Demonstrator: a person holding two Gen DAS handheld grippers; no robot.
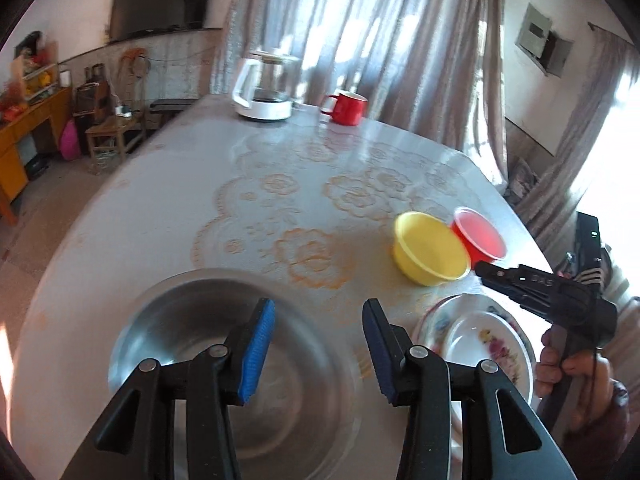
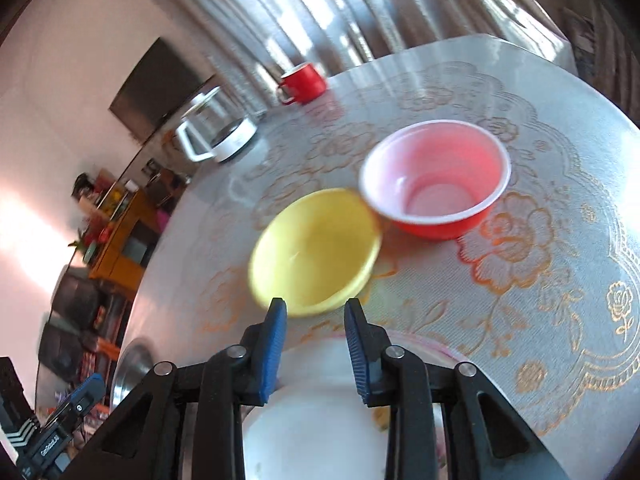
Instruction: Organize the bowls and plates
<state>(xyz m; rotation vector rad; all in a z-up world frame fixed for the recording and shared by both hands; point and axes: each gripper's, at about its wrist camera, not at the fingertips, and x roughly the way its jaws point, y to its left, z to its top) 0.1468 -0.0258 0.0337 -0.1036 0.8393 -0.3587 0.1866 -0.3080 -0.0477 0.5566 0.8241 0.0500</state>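
- Left gripper (image 1: 318, 344) is partly open with nothing in it, hanging over the metal bowl (image 1: 192, 340) on the table (image 1: 168, 208).
- Right gripper (image 2: 316, 344) has a narrow gap, nothing pinched, sitting above the flowered plate (image 1: 436, 320) with a white bowl (image 1: 480, 340) on it.
- Yellow bowl (image 2: 316, 248) touches the red bowl (image 2: 436, 176), just past the plate.
- Kettle (image 1: 266, 88) and red mug (image 1: 348, 108) sit at the far edge.

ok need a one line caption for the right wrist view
Open right gripper above a white dish, facing a yellow bowl touching a red bowl.
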